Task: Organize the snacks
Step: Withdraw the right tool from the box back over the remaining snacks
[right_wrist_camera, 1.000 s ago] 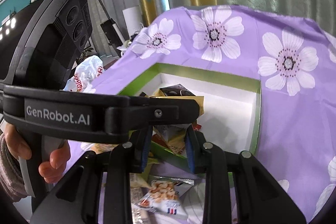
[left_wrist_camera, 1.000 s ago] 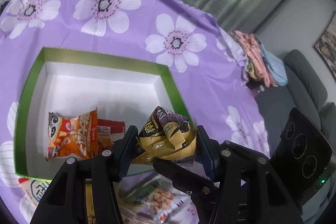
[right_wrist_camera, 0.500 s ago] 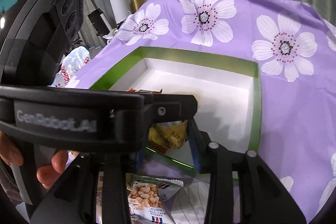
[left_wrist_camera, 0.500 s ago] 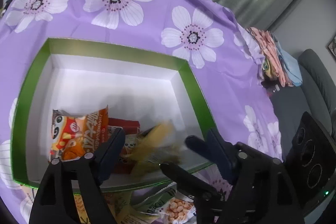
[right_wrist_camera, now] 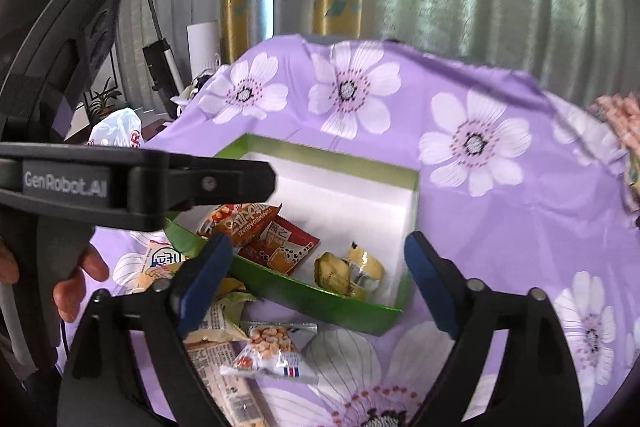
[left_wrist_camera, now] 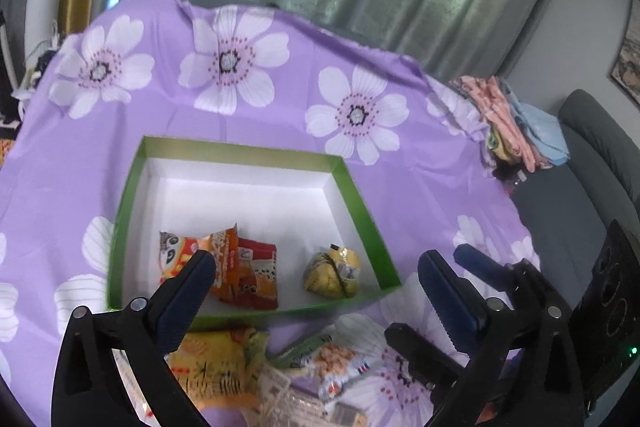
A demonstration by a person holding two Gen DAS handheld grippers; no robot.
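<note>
1. Now both grippers spread wide, jaws just been opening, nothing between them: left gripper [left_wrist_camera: 316,267], right gripper [right_wrist_camera: 316,259].
2. Yellow pack [left_wrist_camera: 333,275] lies loose in the box [left_wrist_camera: 240,147], near its front right corner, probably just dropped there.
3. Orange pack [left_wrist_camera: 200,251] and red pack [left_wrist_camera: 256,267] sit by the box's front left.
4. Peanut pack [right_wrist_camera: 272,351] and other snacks wait on the cloth [left_wrist_camera: 280,107], outside the box's front edge, likely next.

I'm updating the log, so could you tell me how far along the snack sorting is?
Done: three packets lie in the green box, the crumpled yellow packet among them. In hand: nothing; the left gripper and right gripper have just opened, both empty. Left: loose packets such as the peanut packet outside.
</note>
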